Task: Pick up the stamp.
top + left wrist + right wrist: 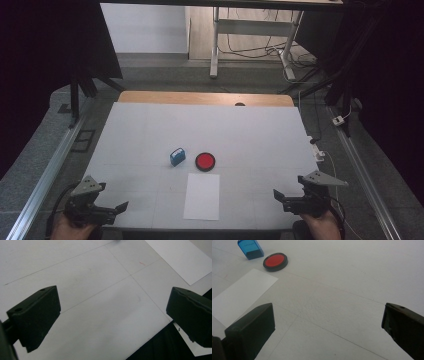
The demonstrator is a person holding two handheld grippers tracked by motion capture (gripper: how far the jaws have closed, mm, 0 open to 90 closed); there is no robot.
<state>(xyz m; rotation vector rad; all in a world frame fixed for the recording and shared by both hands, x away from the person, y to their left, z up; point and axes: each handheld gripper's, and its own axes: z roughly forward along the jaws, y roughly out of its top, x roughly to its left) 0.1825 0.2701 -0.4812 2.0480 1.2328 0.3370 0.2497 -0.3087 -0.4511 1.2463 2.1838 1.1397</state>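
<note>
Blue stamp sits mid-frame, its top cut off in the right gripper view; left gripper and right gripper jaws stand apart, empty.

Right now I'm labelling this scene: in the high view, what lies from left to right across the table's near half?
left gripper → blue stamp → red ink pad → right gripper. The paper sheet overlaps, so it is left out.
</note>
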